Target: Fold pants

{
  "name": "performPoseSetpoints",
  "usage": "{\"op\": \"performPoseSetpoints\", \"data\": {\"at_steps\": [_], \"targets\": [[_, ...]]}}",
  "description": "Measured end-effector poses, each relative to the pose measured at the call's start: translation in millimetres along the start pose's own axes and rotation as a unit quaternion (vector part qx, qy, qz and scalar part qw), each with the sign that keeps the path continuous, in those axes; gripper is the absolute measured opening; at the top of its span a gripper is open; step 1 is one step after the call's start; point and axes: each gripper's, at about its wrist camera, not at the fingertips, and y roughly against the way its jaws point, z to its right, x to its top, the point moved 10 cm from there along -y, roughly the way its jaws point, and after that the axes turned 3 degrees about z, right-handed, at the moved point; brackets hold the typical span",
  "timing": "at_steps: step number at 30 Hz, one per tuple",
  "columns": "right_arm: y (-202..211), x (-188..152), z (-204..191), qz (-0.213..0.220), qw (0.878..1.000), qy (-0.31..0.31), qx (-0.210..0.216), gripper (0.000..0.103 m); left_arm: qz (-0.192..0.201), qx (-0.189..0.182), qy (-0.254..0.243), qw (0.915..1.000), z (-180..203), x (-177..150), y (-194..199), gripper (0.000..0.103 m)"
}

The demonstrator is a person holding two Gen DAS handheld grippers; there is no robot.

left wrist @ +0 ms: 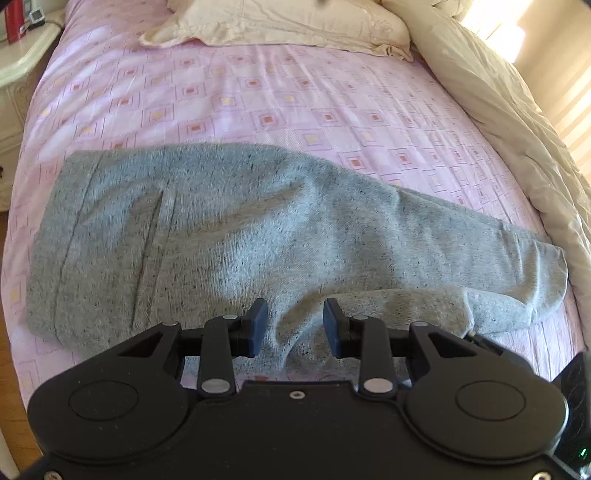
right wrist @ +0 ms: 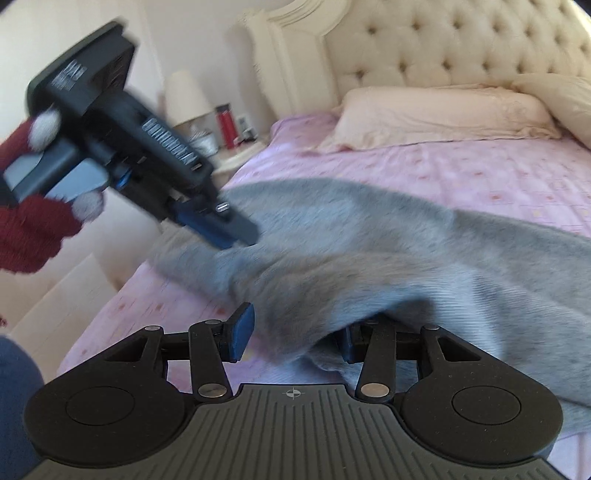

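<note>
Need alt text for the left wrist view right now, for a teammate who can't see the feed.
Grey pants lie folded lengthwise across a pink patterned bedsheet, waistband to the left, leg ends to the right. The left gripper sits at the near edge with its jaws open around a raised ridge of fabric. A cream pillow and duvet lie beyond.

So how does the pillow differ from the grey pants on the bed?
The pillow is cream and plump, while the grey pants are speckled grey and lie thin. The pillow sits at the head of the bed by the tufted headboard; the grey pants stretch across the middle, nearer the cameras. Nothing touches the pillow, whereas the left gripper and right gripper have open fingers around folds of the grey pants. Both rest on the pink sheet.
</note>
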Motion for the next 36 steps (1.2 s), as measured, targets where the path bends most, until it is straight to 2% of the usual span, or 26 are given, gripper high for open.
{"op": "performPoseSetpoints", "data": {"at_steps": [4, 6, 7, 8, 9, 10, 11, 12, 14, 16, 17, 18, 20, 24, 26, 28, 31, 33, 36], "targets": [[-11.1, -8.1, -20.5, -0.011, 0.999, 0.041, -0.007, 0.053, -0.004, -0.002, 0.003, 1.0000, 1.3, -5.1, -2.9, 0.041], [-17.4, -10.8, -23.5, -0.019, 0.998, 0.056, -0.023, 0.053, -0.005, -0.002, -0.002, 1.0000, 3.1, -6.8, -2.0, 0.041], [-19.2, -12.0, -24.7, -0.023, 0.997, 0.065, -0.028, 0.050, -0.004, -0.001, -0.006, 1.0000, 3.6, -7.1, -1.1, 0.041], [-18.7, -11.7, -25.1, -0.025, 0.997, 0.069, -0.031, 0.035, -0.003, 0.001, -0.010, 0.9999, 3.9, -7.1, 0.0, 0.041], [-16.3, -9.7, -23.6, -0.027, 0.997, 0.065, -0.038, 0.025, -0.001, 0.005, -0.015, 0.9999, 3.9, -6.8, 1.5, 0.041], [-13.1, -5.7, -19.9, -0.033, 0.998, 0.044, -0.040, 0.015, 0.001, 0.009, -0.021, 0.9997, 3.3, -6.4, 3.6, 0.041], [-6.6, 0.4, -16.7, -0.040, 0.999, -0.006, -0.020, 0.014, 0.004, 0.015, -0.027, 0.9995, 2.8, -5.8, 6.1, 0.041], [3.4, 9.6, -14.3, -0.035, 0.996, -0.080, 0.022, 0.012, 0.008, 0.021, -0.035, 0.9992, 2.1, -4.9, 8.8, 0.041], [23.6, 24.7, -10.5, -0.014, 0.969, -0.220, 0.115, 0.008, 0.020, 0.035, -0.053, 0.9978, -0.6, -2.3, 15.1, 0.041], [23.7, 17.9, -2.4, -0.037, 0.946, -0.294, 0.132, 0.008, 0.033, 0.056, -0.072, 0.9953, -4.8, -0.2, 19.3, 0.041], [16.5, 6.1, -0.4, -0.072, 0.938, -0.313, 0.130, 0.008, 0.037, 0.066, -0.079, 0.9940, -7.6, 0.4, 19.4, 0.042], [7.9, -7.7, 1.8, -0.106, 0.936, -0.314, 0.115, 0.008, 0.036, 0.075, -0.083, 0.9930, -10.1, 0.1, 17.5, 0.042], [-2.0, -34.9, -0.6, -0.154, 0.945, -0.276, 0.078, 0.008, 0.029, 0.092, -0.084, 0.9918, -16.7, -2.2, 11.9, 0.042], [2.4, -45.0, -8.9, -0.133, 0.945, -0.288, 0.084, 0.007, 0.019, 0.118, -0.093, 0.9885, -31.7, -10.3, 1.3, 0.042], [5.5, -47.1, -13.0, -0.128, 0.953, -0.263, 0.076, 0.007, 0.017, 0.131, -0.107, 0.9854, -40.2, -13.2, -4.2, 0.046], [6.1, -48.6, -19.5, -0.134, 0.959, -0.240, 0.072, 0.006, 0.013, 0.120, -0.115, 0.9860, -45.6, -13.8, -9.0, 0.048], [8.3, -47.6, -29.1, -0.143, 0.969, -0.190, 0.062, 0.005, 0.014, 0.128, -0.116, 0.9848, -55.6, -6.4, -11.3, 0.044], [10.6, -42.5, -28.4, -0.145, 0.974, -0.167, 0.058, 0.005, 0.020, 0.166, -0.125, 0.9780, -64.6, 1.8, -10.6, 0.048], [14.2, -42.9, -33.5, -0.147, 0.978, -0.138, 0.052, 0.006, 0.019, 0.185, -0.127, 0.9744, -74.7, 8.5, -13.8, 0.059]]}}
